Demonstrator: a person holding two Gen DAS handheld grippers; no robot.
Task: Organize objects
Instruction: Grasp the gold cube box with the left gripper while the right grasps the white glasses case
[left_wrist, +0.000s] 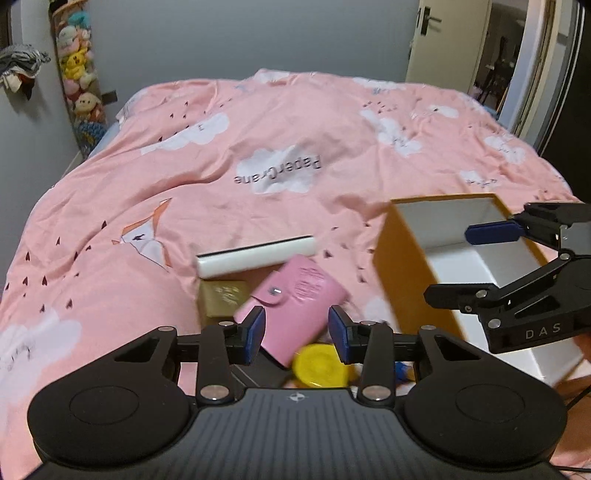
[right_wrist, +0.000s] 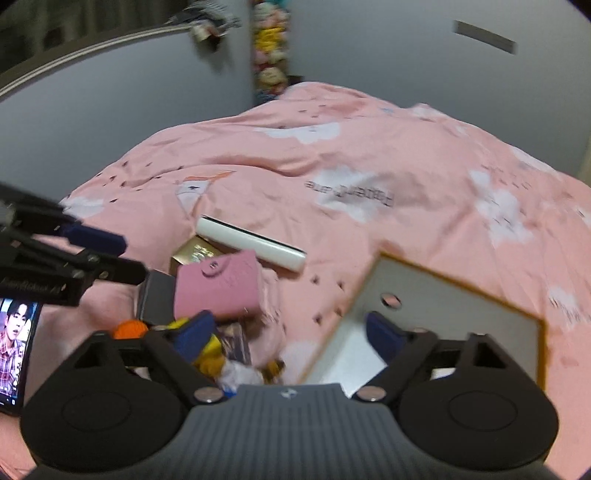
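- We see the cardboard box (left_wrist: 402, 258) on the pink bed (left_wrist: 258, 147), its white inside bare where visible.
- The pink wallet (left_wrist: 299, 299) lies in the clutter left of the box, between our left hand-held gripper (left_wrist: 296, 334)'s parted pads; contact is unclear.
- Our right hand-held gripper (right_wrist: 288, 332) gapes, released, over the box's edge.

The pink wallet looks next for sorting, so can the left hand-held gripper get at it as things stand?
Probably yes. The pink wallet lies on top of the pile, nothing over it, and the left hand-held gripper hovers right at it, jaws open and empty.
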